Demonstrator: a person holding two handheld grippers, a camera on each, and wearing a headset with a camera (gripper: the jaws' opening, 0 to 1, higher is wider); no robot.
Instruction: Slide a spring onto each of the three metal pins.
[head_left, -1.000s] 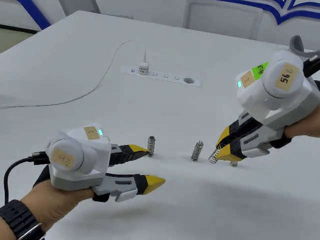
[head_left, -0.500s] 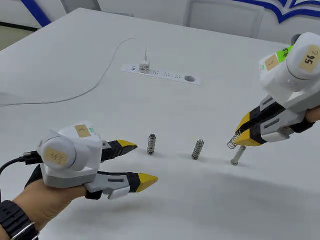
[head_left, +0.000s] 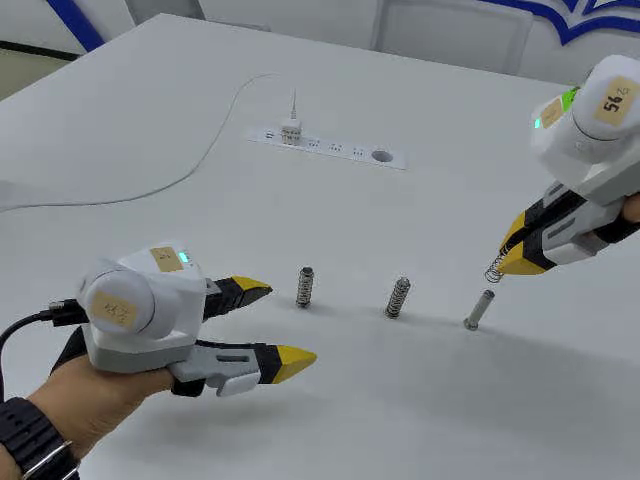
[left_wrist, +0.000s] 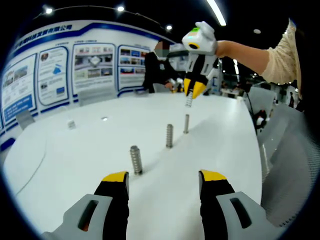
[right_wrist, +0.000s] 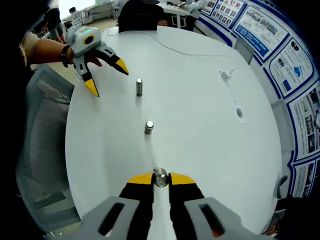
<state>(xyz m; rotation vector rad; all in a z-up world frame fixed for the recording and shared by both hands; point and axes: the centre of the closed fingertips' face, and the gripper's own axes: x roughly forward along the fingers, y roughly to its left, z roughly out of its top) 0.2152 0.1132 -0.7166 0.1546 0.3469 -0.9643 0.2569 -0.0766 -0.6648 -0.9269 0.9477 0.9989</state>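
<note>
Three metal pins stand in a row on the white table. The left pin and the middle pin each carry a spring. The right pin is bare. My right gripper hangs above and just right of the bare pin, shut on a small spring that dangles clear of the pin. At the near left, short of the left pin, my left gripper stands open with nothing in it.
A power strip with a white plug lies further back, and a thin cable runs off to the left. A grey mesh chair stands at the table's edge. A person stands beyond the far side.
My right gripper has risen up and to the right with the spring, from low beside the right pin to well above it. The left gripper has hardly moved.
</note>
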